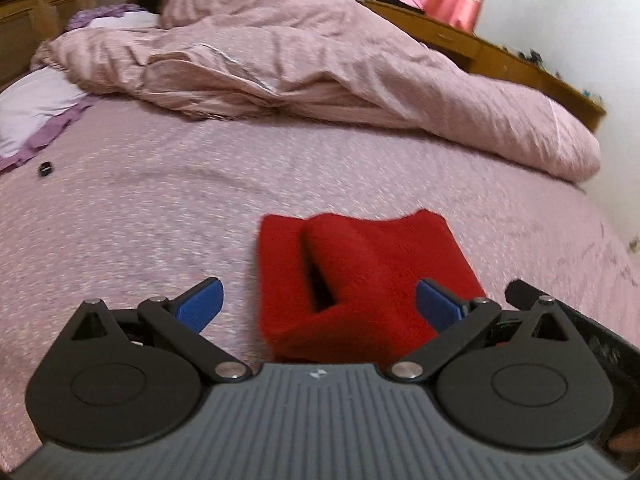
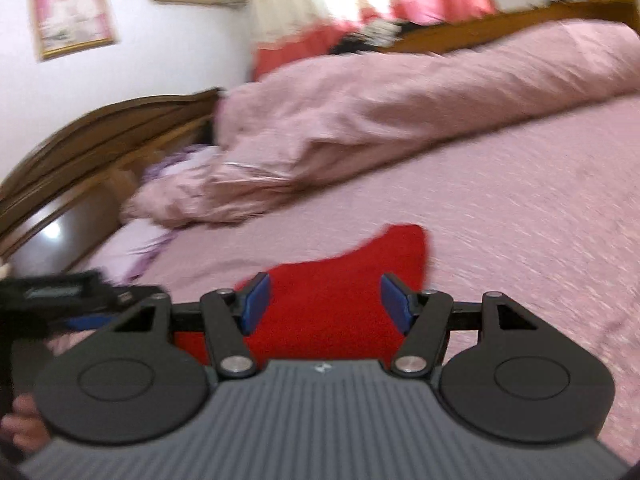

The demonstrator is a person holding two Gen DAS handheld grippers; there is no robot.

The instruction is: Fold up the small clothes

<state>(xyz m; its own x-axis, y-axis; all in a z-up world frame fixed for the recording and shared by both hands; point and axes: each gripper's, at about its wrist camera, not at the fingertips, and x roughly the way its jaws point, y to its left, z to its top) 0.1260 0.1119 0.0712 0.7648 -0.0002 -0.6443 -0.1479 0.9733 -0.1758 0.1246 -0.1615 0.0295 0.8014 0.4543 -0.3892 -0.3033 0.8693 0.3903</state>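
Left gripper [image 1: 320, 305]: released, its blue pads spread wide, nothing pinched; it hangs over the near edge of the red cloth.
Right gripper [image 2: 325, 305]: jaws parted and empty, the blue pads [image 2: 256, 304] clear of the fabric beneath them, as far as the blurred view lets one judge.
Red cloth [image 1: 360, 280]: a small folded garment lying flat on the bed near its front edge, one flap doubled over so a dark slit shows along the fold; touched by neither gripper.
Bed sheet [image 1: 160, 220]: pink, speckled, carrying the cloth.
Quilt [image 1: 300, 60]: pink, bunched along the far side of the bed, well apart from the cloth.
Pillow [image 1: 32, 108]: pale, at the head-end corner.
Small black object [image 1: 45, 169]: on the sheet just beside the pillow.
Headboard [image 2: 100, 140]: dark wood.
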